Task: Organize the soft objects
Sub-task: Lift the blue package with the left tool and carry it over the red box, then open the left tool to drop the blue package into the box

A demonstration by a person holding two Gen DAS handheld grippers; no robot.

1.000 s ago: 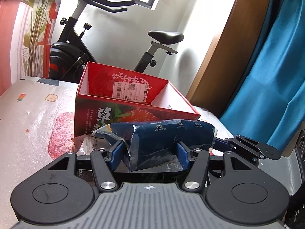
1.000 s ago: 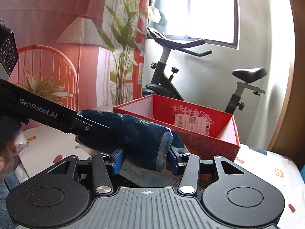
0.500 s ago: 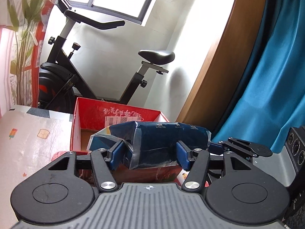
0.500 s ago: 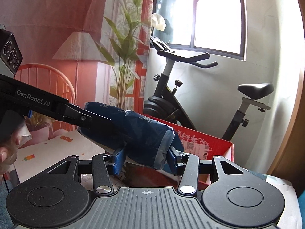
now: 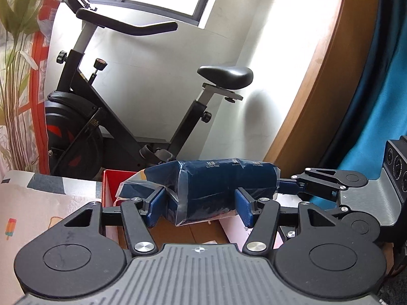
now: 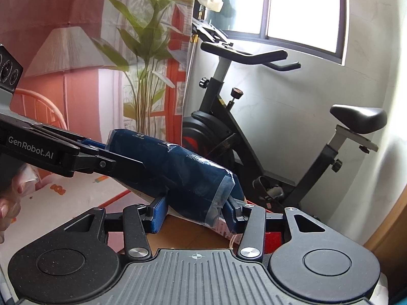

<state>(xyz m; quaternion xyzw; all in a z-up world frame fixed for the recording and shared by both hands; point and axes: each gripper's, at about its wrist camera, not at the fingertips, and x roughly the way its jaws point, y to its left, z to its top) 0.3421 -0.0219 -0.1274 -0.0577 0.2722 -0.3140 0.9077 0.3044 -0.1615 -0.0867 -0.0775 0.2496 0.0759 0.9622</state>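
left gripper [image 5: 201, 204] clamped on dark blue soft pack [image 5: 223, 183], left part | right gripper [image 6: 194, 209] clamped on its other end | pack held lengthwise in air between both, above open red box [image 5: 109, 190] | exercise bike [image 5: 114, 117] behind

ahead: exercise bike [image 5: 106, 117] blocks | below: red box [image 5: 109, 190] open

Black exercise bike [image 5: 106, 117] is seen centre-left of left-wrist view, w/ saddle [image 5: 225, 77] at mid-frame & handlebar [image 5: 127, 24] up top. Window [image 6: 302, 7] is set in upper right of right-wrist view. Printed curtain w/ plant & lamp motifs [image 6: 106, 58] fills upper left. Teal curtain [image 5: 381, 106] & wood frame [image 5: 320, 76] are found at right edge of left-wrist view.
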